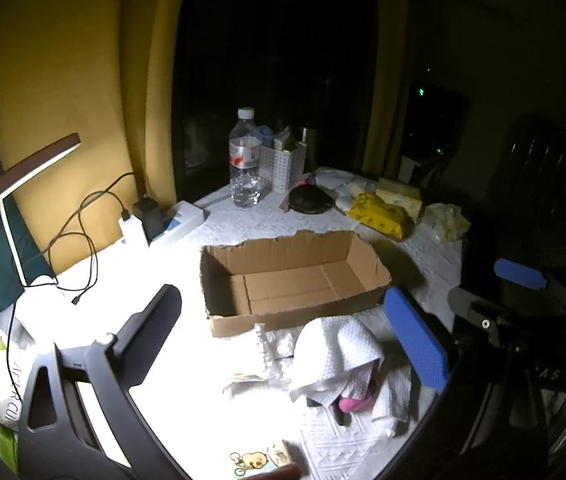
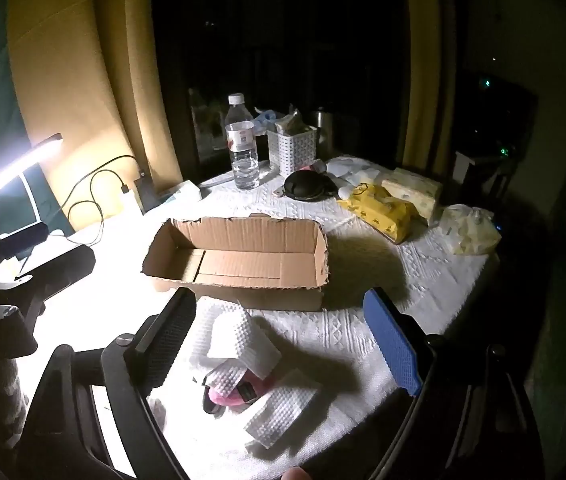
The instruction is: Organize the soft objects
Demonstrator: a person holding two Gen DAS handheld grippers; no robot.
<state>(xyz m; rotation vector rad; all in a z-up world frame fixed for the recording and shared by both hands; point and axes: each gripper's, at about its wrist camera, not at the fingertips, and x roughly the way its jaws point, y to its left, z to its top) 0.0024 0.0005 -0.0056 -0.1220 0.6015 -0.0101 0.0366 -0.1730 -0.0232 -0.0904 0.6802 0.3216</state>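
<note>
Both the left tool (image 1: 283,344) and right tool (image 2: 283,344) gape wide, empty, above crumpled white cloths (image 2: 239,344).

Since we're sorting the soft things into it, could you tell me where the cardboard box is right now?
In both wrist views the cardboard box sits open mid-table, just behind the white paper towels, with the water bottle behind it.

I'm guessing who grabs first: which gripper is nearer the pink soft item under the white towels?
Right. The right gripper brackets the pink soft item, jaws open. The left gripper is off to its left; item lies by the blue finger.
</note>
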